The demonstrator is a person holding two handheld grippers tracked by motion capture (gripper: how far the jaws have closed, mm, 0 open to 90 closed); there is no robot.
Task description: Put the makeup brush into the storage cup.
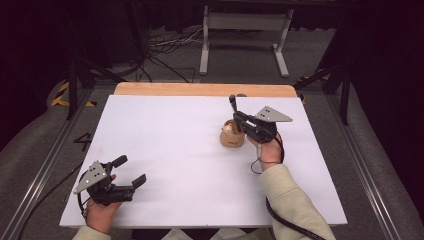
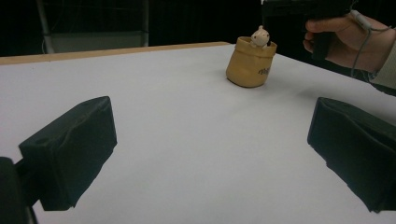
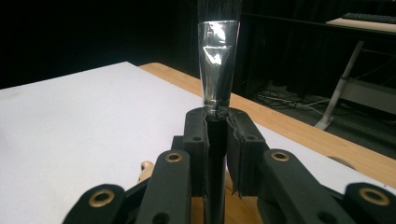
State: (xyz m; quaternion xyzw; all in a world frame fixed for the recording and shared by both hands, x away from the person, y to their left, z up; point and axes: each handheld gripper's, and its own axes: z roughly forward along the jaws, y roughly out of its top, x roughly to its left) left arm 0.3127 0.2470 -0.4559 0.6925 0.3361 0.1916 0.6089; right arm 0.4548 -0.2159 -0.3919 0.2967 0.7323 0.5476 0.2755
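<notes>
Two grippers are at work here, and only one of them carries anything: your right gripper [image 1: 233, 111] has its jaws pinched on the dark handle of a brush [image 3: 217, 70], just below the shiny metal ferrule, with the bristles pointing up and away from the table. In the high view that gripper hangs directly over the small tan pouch [image 1: 232, 136], which stands upright on the white table [image 1: 165, 150] toward its far right part, a little pale toy figure [image 2: 259, 36] peeking out of its open top. Your left gripper [image 1: 129, 171] rests near the front left corner, jaws spread wide and holding nothing, well apart from the pouch. The grip on the brush is narrow and sits high on the handle, so the long lower part, hidden below the jaws, can swing or slip if you tilt your wrist quickly. The pouch looks soft and light, and nothing steadies it: should the handle end catch its rim or push against the toy on the way in, the pouch could tip or slide across the smooth surface. The toy already takes up part of the opening, so the free gap is tight. You cannot see the brush's lower tip from the right gripper view, so judging its line into the pouch is the weak spot.
</notes>
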